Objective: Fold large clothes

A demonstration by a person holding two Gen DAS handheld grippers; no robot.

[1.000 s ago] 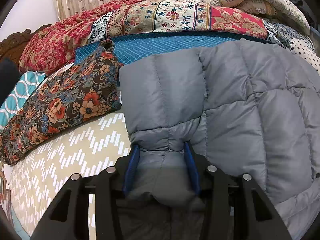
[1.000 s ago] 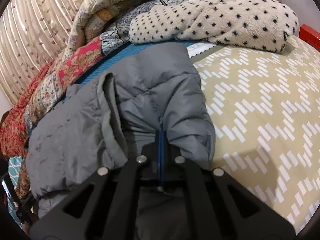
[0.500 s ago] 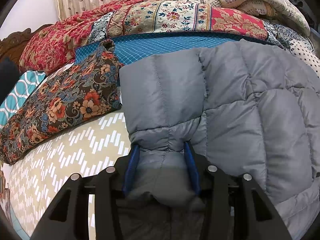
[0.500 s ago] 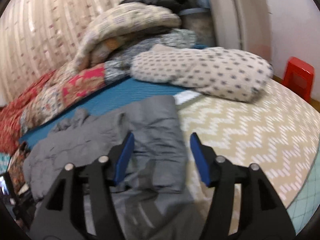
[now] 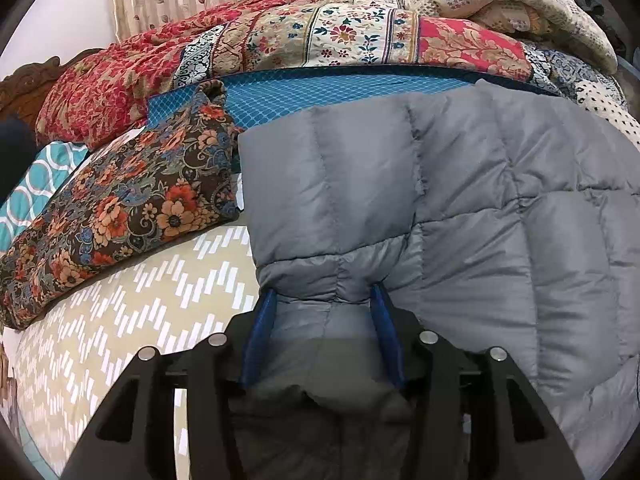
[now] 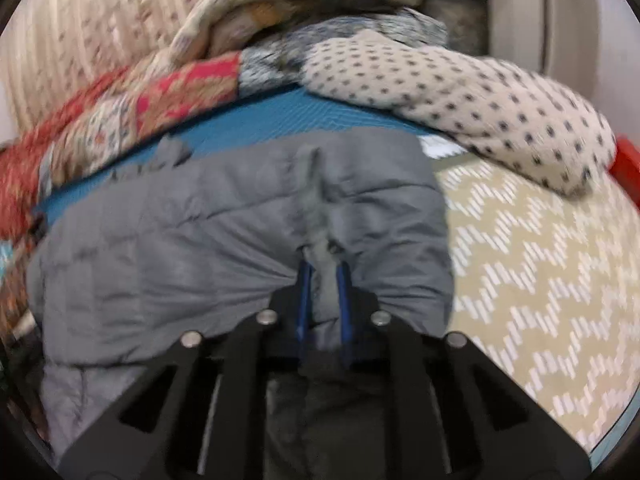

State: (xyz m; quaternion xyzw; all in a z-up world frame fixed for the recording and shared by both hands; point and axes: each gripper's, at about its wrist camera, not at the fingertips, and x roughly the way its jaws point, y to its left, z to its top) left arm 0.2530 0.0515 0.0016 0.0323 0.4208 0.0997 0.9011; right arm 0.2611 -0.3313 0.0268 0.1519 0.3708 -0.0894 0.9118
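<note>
A grey quilted puffer jacket (image 5: 460, 200) lies spread on the bed. My left gripper (image 5: 322, 300) is shut on a bunched fold at the jacket's near left edge, cloth filling the gap between the blue pads. In the right wrist view the jacket (image 6: 180, 232) lies across the bed, and my right gripper (image 6: 324, 272) is shut on a thin ridge of grey cloth near its right side. That view is motion-blurred.
The bed has a beige zigzag sheet (image 5: 140, 320) (image 6: 540, 260). A floral pillow (image 5: 120, 208) lies left of the jacket. Patterned quilts (image 5: 320, 48) and a dotted blanket (image 6: 460, 92) are stacked behind, over a blue sheet (image 5: 320, 92). A red object (image 6: 626, 156) sits far right.
My right gripper let go, opened wide and lifted half a second ago, then came back down and closed on a ridge of the jacket. The left gripper has held still.
</note>
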